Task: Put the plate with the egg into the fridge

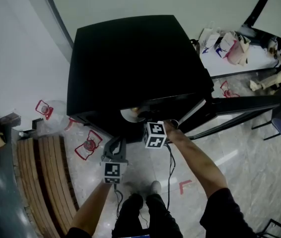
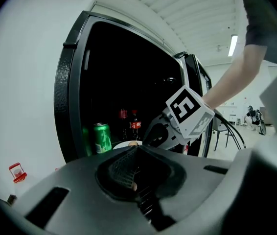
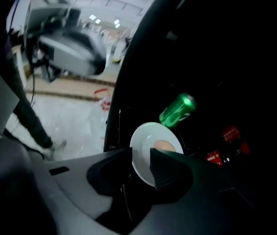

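Right gripper view: right gripper [image 3: 141, 156] jaws clamp the rim of the plate [image 3: 147, 140], which extends toward 1 o'clock into the open fridge [image 3: 217, 58]. The egg [image 3: 164, 145] lies on it. Fridge contents: green can [image 3: 177, 110] at 12 o'clock, cola bottles [image 3: 229, 141] at 3 o'clock. Left gripper [image 2: 136, 179] jaws together, empty.

Inside fridge [image 1: 130, 63]: green can [image 3: 177, 110], cola bottles [image 2: 135, 125] block path.

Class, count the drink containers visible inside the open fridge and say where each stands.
3. A green can stands at the left, near the fridge frame; two red-labelled bottles stand side by side behind it, to its right. The dark interior may hide more.
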